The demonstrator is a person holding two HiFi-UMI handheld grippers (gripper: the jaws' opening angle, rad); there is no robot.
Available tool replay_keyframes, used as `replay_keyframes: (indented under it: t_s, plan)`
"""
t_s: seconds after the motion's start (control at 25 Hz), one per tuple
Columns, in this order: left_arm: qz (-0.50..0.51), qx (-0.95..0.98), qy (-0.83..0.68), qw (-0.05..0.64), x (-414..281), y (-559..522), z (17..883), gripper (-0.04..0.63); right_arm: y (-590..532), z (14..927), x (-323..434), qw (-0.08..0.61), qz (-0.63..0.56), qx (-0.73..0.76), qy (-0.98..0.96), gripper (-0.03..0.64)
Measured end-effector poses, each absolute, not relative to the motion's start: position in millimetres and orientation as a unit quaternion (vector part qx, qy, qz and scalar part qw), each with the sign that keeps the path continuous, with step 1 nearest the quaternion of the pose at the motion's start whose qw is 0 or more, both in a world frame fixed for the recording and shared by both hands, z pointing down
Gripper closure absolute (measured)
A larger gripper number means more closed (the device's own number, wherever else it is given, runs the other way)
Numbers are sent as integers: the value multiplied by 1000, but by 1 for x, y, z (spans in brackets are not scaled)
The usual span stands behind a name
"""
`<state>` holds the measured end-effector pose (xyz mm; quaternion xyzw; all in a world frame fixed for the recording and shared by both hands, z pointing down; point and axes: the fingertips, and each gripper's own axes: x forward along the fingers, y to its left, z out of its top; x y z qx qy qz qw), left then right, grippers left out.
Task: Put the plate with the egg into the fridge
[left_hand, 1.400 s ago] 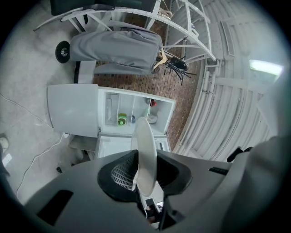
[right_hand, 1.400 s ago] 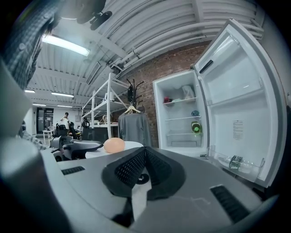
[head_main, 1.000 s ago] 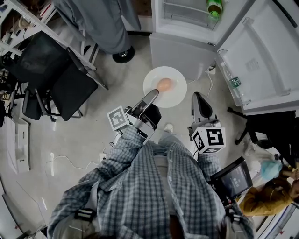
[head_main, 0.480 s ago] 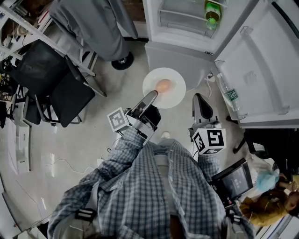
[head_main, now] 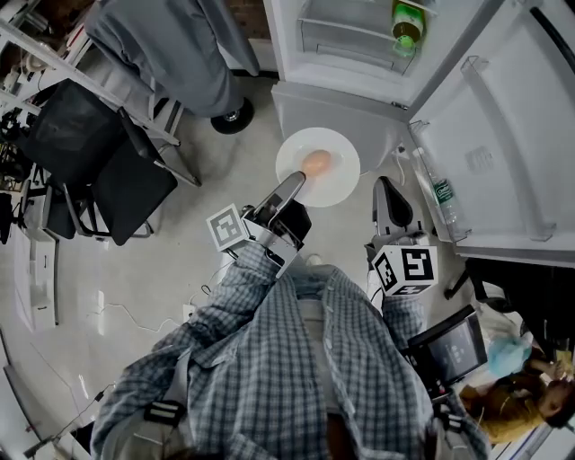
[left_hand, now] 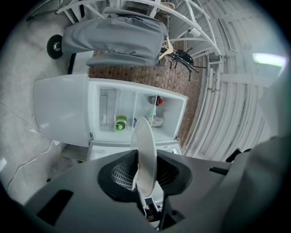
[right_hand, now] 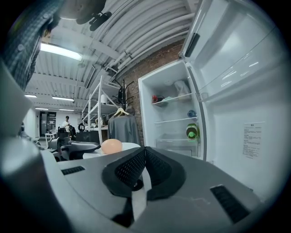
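Fridge (head_main: 334,108): nearer in the head view than a second ago. Its closed lower front now comes close to the far rim of the plate (head_main: 337,180). The grey garment (head_main: 180,45) and the black chair (head_main: 108,153) at the left have shifted along with it. The upper compartment stands open, its shelves in view.
Plate: white and round, held level above the pale floor (head_main: 229,175). It is just in front of the fridge's lower front and below the open compartment. Its place against the two grippers is the same as a second ago.
Egg (head_main: 315,163): tan, resting near the middle of the plate. In the right gripper view it shows above the plate's rim.
Left gripper (head_main: 294,183) (left_hand: 144,169): jaws closed on the plate's near-left rim. In its own view the rim stands edge-on, pinched between the ribbed pads.
Right gripper (head_main: 384,187) (right_hand: 144,157): jaws pressed together with nothing between them. It hangs just beside the plate's right edge, seemingly clear of it, and points toward the fridge.
Fridge door (head_main: 503,126): swung wide to the right, with a clear bottle (head_main: 443,199) in its lower shelf.
Green bottle (head_main: 406,25): on a shelf at the right side of the open compartment.
Plaid shirt (head_main: 296,359): its sleeves run up behind both grippers.
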<state>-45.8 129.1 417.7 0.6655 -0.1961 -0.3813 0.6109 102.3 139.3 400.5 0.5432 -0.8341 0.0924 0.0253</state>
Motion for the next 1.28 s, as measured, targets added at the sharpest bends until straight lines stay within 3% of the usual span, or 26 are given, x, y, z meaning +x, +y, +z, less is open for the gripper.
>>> replay_keyframes:
  t_s: [0.52, 1.28]
  plan:
    - [-374, 664, -197, 616, -39, 95, 423, 511, 108, 410, 107, 33, 95, 545, -833, 610]
    - [-351, 673, -155, 632, -29, -54, 416, 511, -25, 398, 107, 45, 81, 578, -811, 611]
